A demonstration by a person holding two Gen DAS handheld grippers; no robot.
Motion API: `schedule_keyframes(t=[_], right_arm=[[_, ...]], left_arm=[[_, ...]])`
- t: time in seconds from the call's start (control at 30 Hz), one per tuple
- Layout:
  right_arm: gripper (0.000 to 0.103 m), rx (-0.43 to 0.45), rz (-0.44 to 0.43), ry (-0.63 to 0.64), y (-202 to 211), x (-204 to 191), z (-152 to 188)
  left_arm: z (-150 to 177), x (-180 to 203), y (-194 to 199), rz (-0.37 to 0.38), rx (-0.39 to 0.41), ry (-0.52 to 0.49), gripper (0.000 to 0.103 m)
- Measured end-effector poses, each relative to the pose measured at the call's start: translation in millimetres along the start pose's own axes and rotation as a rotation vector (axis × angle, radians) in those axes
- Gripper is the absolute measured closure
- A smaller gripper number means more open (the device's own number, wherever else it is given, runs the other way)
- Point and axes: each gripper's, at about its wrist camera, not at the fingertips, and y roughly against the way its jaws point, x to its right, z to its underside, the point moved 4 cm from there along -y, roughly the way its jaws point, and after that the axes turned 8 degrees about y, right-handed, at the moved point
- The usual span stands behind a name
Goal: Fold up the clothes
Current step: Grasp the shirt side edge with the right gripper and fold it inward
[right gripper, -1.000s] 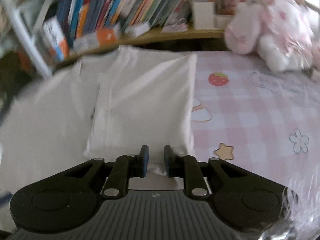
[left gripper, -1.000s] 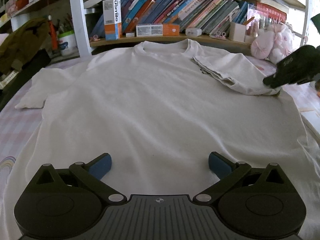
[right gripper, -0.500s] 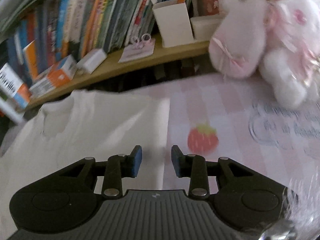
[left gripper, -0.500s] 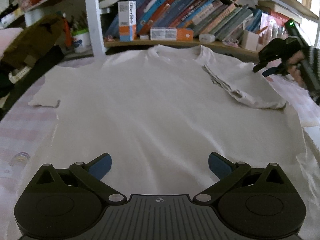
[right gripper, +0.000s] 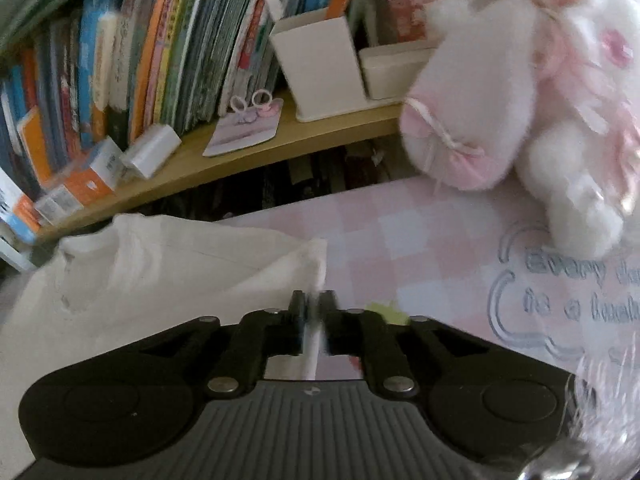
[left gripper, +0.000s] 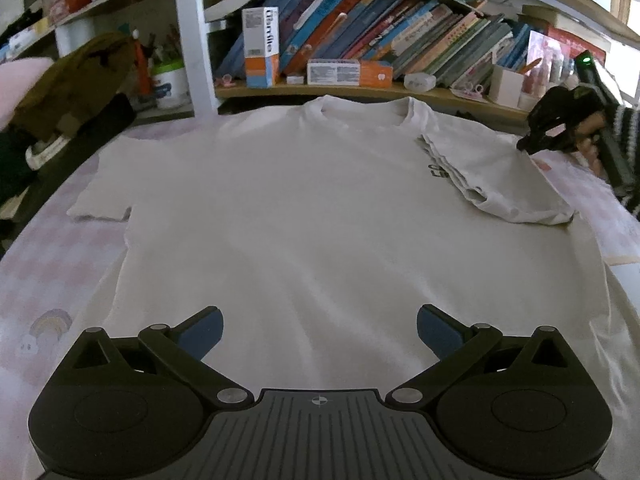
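at the shirt's far right shoulder | our right hand-held gripper (right gripper: 314,306) has left the folded sleeve (left gripper: 508,176), now closing on the white t-shirt (left gripper: 312,208) edge | left hand-held gripper (left gripper: 319,332) apart above hem | side fold next, we judge

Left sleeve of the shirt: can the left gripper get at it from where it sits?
Probably yes. The left gripper is open over the hem, and the left sleeve lies flat with nothing on it.

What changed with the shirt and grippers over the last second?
The right gripper left the folded sleeve, moved up to the shirt's shoulder edge, and its jaws are closing on the fabric there. The left gripper stayed open and hovering; the sleeve stayed folded.
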Motion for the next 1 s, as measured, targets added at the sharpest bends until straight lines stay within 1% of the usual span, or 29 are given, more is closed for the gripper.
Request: schedule_keyframes(t=[0.03, 0.13, 0.2, 0.3, 0.37, 0.43, 0.53, 0.57, 0.6, 0.63, 0.67, 0.77, 0.8, 0.87, 0.9, 0.97, 1.0], right_arm=[[0.081, -0.001, -0.019, 0.018, 10.8, -2.0, 7.1], [0.08, -0.011, -0.069, 0.083, 44.0, -10.3, 32.2], [0.08, -0.029, -0.082, 0.118, 66.1, -18.4, 58.4], [0.08, -0.04, -0.073, 0.133, 92.8, -32.0, 94.8], [0.077, -0.025, -0.048, 0.162, 107.7, -44.1, 115.3], [0.07, -0.012, -0.004, 0.227, 111.4, -58.1, 127.7], [0.072, 0.002, 0.066, 0.312, 109.1, -73.1, 139.4], [0.072, 0.008, 0.086, 0.319, 105.4, -75.1, 140.0], [0.079, 0.009, 0.096, 0.297, 102.2, -72.0, 139.1], [0.098, 0.01, 0.103, 0.267, 99.2, -67.6, 137.9], [0.098, 0.01, 0.111, 0.237, 96.1, -63.2, 136.7], [0.098, 0.035, 0.104, 0.042, 105.9, -37.8, 139.5], [0.098, 0.025, 0.096, 0.014, 104.7, -34.1, 141.4], [0.097, 0.01, 0.094, 0.037, 100.8, -33.7, 144.1], [0.096, -0.001, 0.093, 0.064, 100.2, -35.9, 142.4], [0.083, -0.031, 0.079, 0.099, 101.5, -38.8, 138.4], [0.068, -0.041, 0.071, 0.11, 103.8, -39.5, 136.4]], left_arm=[[-0.6, -0.6, -0.5, 0.002, 0.004, -0.003, 0.0], [-2.7, -6.0, -3.6, 0.008, 0.009, 0.012, 0.0], [-4.7, -10.9, -6.0, 0.011, 0.007, 0.03, 0.0], [-7.7, -17.3, -7.7, 0.02, 0.008, 0.044, 0.0], [-9.6, -21.7, -7.9, 0.03, 0.011, 0.048, 0.0], [-10.0, -25.3, -7.5, 0.044, 0.011, 0.051, 0.0], [-9.7, -27.5, -6.8, 0.062, 0.009, 0.042, 0.0], [-9.6, -27.7, -6.3, 0.067, 0.009, 0.036, 0.0], [-9.4, -28.1, -5.6, 0.072, 0.009, 0.03, 0.0], [-9.4, -28.3, -4.9, 0.076, 0.009, 0.022, 0.0], [-9.2, -29.0, -4.1, 0.078, 0.01, 0.016, 0.0], [-8.6, -31.8, -1.7, 0.082, 0.017, 0.004, 0.0], [-8.4, -32.7, -0.8, 0.083, 0.019, 0.0, 0.0], [-7.6, -36.4, -2.0, 0.08, 0.01, 0.002, 0.0], [-7.2, -38.4, -2.8, 0.078, 0.005, 0.003, 0.0], [-7.9, -43.6, -3.7, 0.071, 0.003, 0.016, 0.0], [-8.8, -45.8, -4.2, 0.07, 0.002, 0.024, 0.0]])
